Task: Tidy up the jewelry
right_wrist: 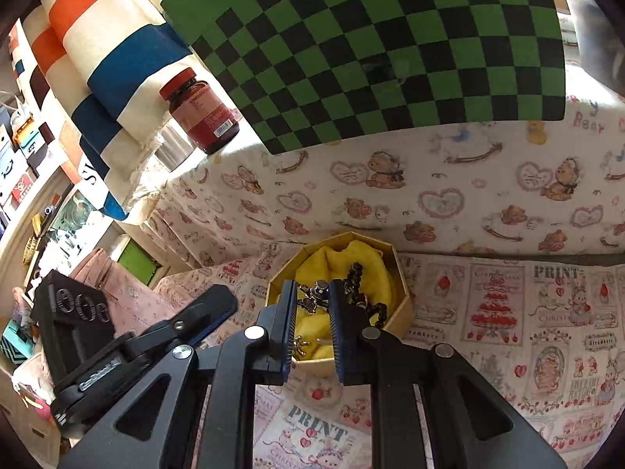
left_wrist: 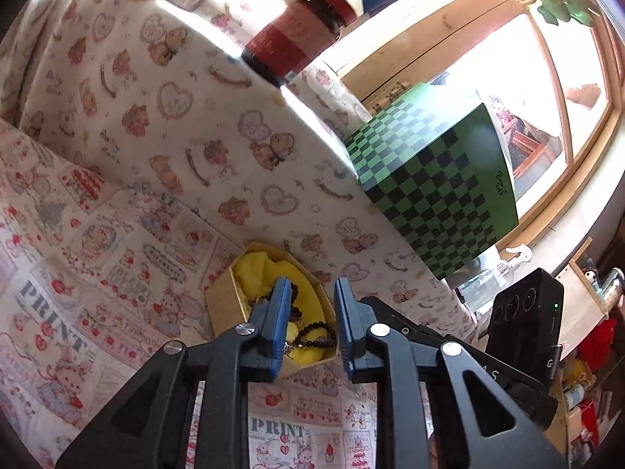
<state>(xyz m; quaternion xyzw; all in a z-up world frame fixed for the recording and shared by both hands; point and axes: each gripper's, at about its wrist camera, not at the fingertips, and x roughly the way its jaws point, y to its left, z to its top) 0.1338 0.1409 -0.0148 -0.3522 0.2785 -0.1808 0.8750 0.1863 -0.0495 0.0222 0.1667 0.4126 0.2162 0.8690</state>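
At twelve o'clock of the right gripper (right_wrist: 310, 305), parted narrowly and empty, a silver pendant (right_wrist: 314, 293) is lying in the gold box (right_wrist: 402, 301); left gripper (left_wrist: 312, 312), similarly parted, is being held alongside

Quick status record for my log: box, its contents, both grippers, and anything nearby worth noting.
box: gold octagonal box, open, on the printed cloth
lining: yellow fabric inside the box
contents: dark bead bracelet; silver metal piece; small gold charm
left gripper: jaws open, above the box, holding nothing
right gripper: jaws open, either side of the silver metal piece, contact unclear
nearby: green checkered box and red bottle on the raised bear-print surface behind
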